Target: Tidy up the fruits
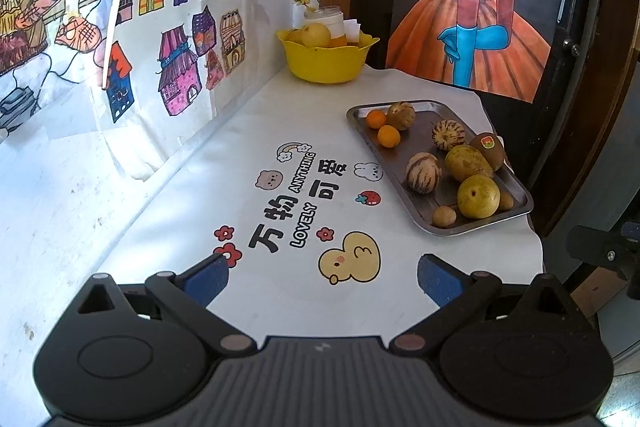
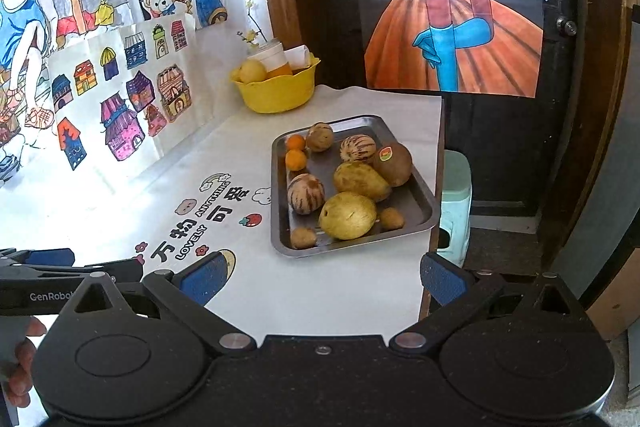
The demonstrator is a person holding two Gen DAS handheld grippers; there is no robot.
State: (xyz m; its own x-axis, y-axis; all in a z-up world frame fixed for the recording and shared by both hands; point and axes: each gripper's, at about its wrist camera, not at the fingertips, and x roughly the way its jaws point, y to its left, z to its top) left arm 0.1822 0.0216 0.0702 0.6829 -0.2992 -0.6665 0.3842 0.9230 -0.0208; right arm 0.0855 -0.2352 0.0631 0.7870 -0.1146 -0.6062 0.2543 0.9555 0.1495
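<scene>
This looks like a lived-in home: ahead of the tongs, children's coloured drawings (image 1: 176, 39) cover the wall, a cartoon-printed tablecloth (image 1: 304, 187) dresses the table, a dark wooden door (image 2: 500, 147) stands beyond, and a small plastic stool (image 2: 456, 195) sits beside it.

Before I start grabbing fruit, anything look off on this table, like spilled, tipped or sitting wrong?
Nothing is spilled or tipped. One oddity: the yellow bowl holds a white-lidded jar and folded paper alongside its fruit. The metal tray sits close to the table's right edge but lies flat. Both grippers are open and empty.
</scene>
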